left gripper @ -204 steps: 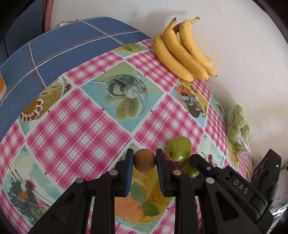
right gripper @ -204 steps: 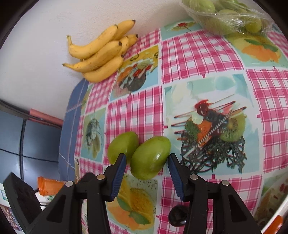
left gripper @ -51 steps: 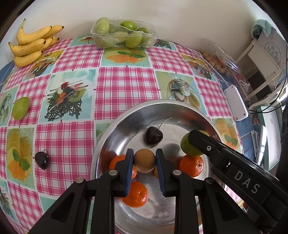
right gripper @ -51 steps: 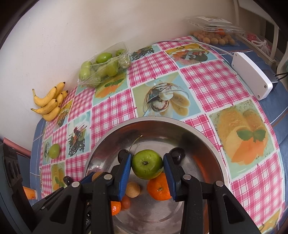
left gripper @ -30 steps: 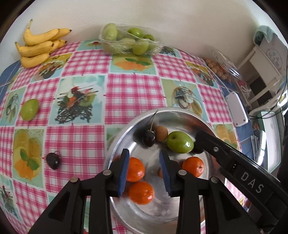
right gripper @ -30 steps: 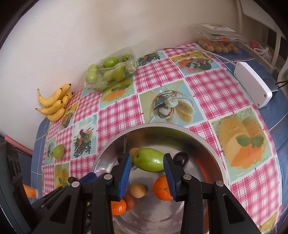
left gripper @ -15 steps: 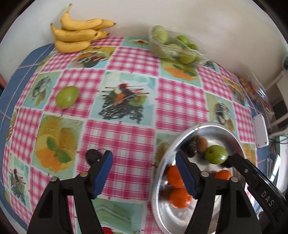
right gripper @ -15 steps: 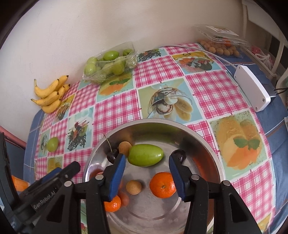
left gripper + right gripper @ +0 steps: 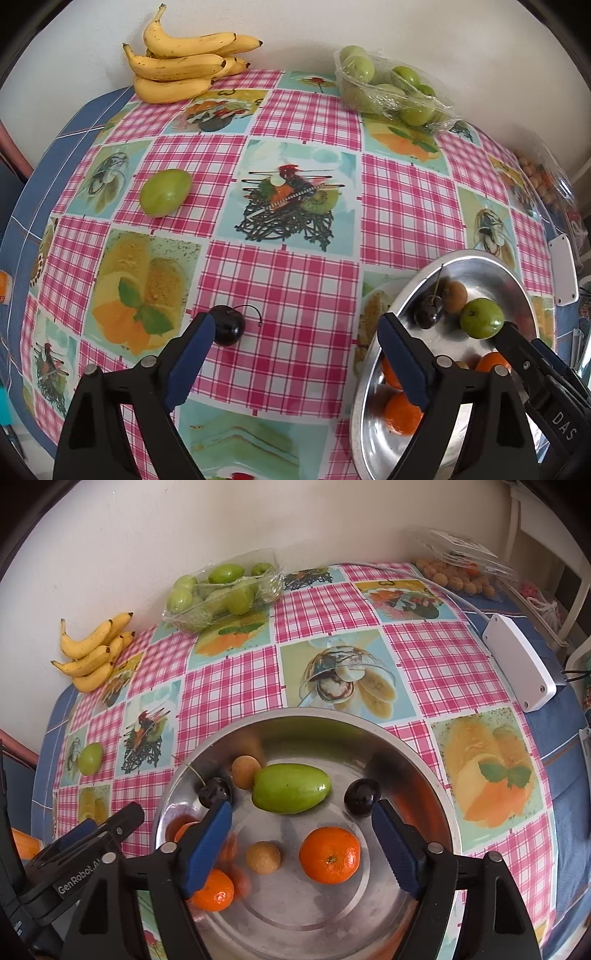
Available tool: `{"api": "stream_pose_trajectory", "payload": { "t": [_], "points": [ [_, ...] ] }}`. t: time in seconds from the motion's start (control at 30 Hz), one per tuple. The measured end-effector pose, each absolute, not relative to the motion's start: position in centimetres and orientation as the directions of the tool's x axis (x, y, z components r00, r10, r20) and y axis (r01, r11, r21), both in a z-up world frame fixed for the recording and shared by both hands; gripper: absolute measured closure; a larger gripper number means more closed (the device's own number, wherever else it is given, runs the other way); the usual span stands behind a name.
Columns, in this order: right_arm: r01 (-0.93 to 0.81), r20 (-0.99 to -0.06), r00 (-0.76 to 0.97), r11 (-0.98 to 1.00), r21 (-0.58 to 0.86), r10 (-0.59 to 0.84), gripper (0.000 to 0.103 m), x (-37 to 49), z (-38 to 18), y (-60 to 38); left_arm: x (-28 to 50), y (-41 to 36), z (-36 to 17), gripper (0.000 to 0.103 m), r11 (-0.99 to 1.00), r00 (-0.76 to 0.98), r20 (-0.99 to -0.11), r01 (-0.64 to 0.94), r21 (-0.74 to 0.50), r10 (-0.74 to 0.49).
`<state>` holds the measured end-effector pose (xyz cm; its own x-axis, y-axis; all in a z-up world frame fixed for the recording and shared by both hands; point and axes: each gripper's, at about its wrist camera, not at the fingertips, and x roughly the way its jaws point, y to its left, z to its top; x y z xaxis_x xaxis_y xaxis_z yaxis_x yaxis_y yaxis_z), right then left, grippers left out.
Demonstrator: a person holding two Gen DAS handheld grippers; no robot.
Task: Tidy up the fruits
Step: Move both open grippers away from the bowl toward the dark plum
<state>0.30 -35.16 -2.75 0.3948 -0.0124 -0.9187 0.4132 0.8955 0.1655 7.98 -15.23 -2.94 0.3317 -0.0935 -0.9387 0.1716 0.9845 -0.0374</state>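
A steel bowl (image 9: 369, 727) holds a green fruit (image 9: 291, 788), two dark cherries (image 9: 362, 797), small brown fruits (image 9: 245, 771) and several oranges (image 9: 328, 854). My right gripper (image 9: 301, 834) is open and empty just above the bowl. My left gripper (image 9: 295, 350) is open and empty over the tablecloth, left of the bowl (image 9: 491, 258). A loose dark cherry (image 9: 229, 325) lies by its left finger. A loose green fruit (image 9: 165, 192) lies further back left; it also shows in the right wrist view (image 9: 90, 758).
Bananas (image 9: 177, 70) lie at the back left by the wall. A wrapped tray of green fruits (image 9: 391, 88) stands at the back. A clear box of small fruits (image 9: 458, 572) and a white power adapter (image 9: 517, 672) sit at the right.
Both grippers let go of their fruits into the bowl and opened wide. My left gripper swung left, away from the bowl, toward the loose cherry. The right one barely moved.
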Motion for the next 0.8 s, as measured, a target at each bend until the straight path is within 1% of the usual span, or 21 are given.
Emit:
{"api": "stream_pose_trajectory", "payload": {
  "t": [0.07,0.13,0.17,0.47,0.5,0.57,0.6,0.67,0.7,0.77,0.8],
  "points": [
    [0.413,-0.921,0.389,0.896,0.161,-0.014,0.020,0.31,-2.95,-35.12,8.06,-15.13,-3.13,0.013,0.985,0.331,-0.939,0.172,-0.033,-0.089],
    [0.412,-0.924,0.383,0.898,0.157,-0.015,0.014,0.35,-3.13,-35.06,8.07,-15.11,-3.26,0.012,0.985,0.328,-0.941,0.171,-0.031,-0.086],
    [0.411,-0.924,0.381,0.898,0.155,-0.015,0.012,0.37,-3.19,-35.00,8.11,-15.07,-3.36,0.012,0.985,0.326,-0.942,0.170,-0.031,-0.085],
    [0.404,-0.927,0.375,0.903,0.146,-0.018,0.010,0.49,-3.34,-34.82,8.17,-15.14,-3.59,0.012,0.985,0.323,-0.944,0.170,-0.017,-0.072],
    [0.403,-0.927,0.375,0.904,0.145,-0.018,0.009,0.50,-3.34,-34.80,8.17,-15.11,-3.59,0.012,0.985,0.325,-0.943,0.169,-0.016,-0.071],
    [0.401,-0.926,0.377,0.905,0.142,-0.021,0.002,0.51,-3.31,-34.77,8.17,-15.05,-3.58,0.012,0.986,0.327,-0.943,0.168,-0.014,-0.069],
    [0.400,-0.925,0.378,0.906,0.140,-0.024,0.000,0.51,-3.29,-34.76,8.18,-15.02,-3.59,0.012,0.986,0.327,-0.943,0.167,-0.014,-0.069],
    [0.399,-0.925,0.379,0.906,0.143,-0.021,0.000,0.53,-3.26,-34.78,8.22,-15.00,-3.63,0.012,0.986,0.326,-0.943,0.166,-0.013,-0.067],
    [0.399,-0.925,0.379,0.906,0.144,-0.020,0.000,0.52,-3.28,-34.78,8.23,-14.99,-3.66,0.011,0.986,0.325,-0.944,0.166,-0.012,-0.066],
    [0.397,-0.926,0.376,0.907,0.138,-0.024,0.000,0.53,-3.32,-34.76,8.23,-14.99,-3.71,0.004,0.986,0.323,-0.944,0.165,-0.010,-0.063],
    [0.396,-0.927,0.375,0.908,0.135,-0.026,0.000,0.52,-3.34,-34.75,8.24,-14.98,-3.70,0.004,0.986,0.324,-0.944,0.164,-0.010,-0.064]
  ]
}}
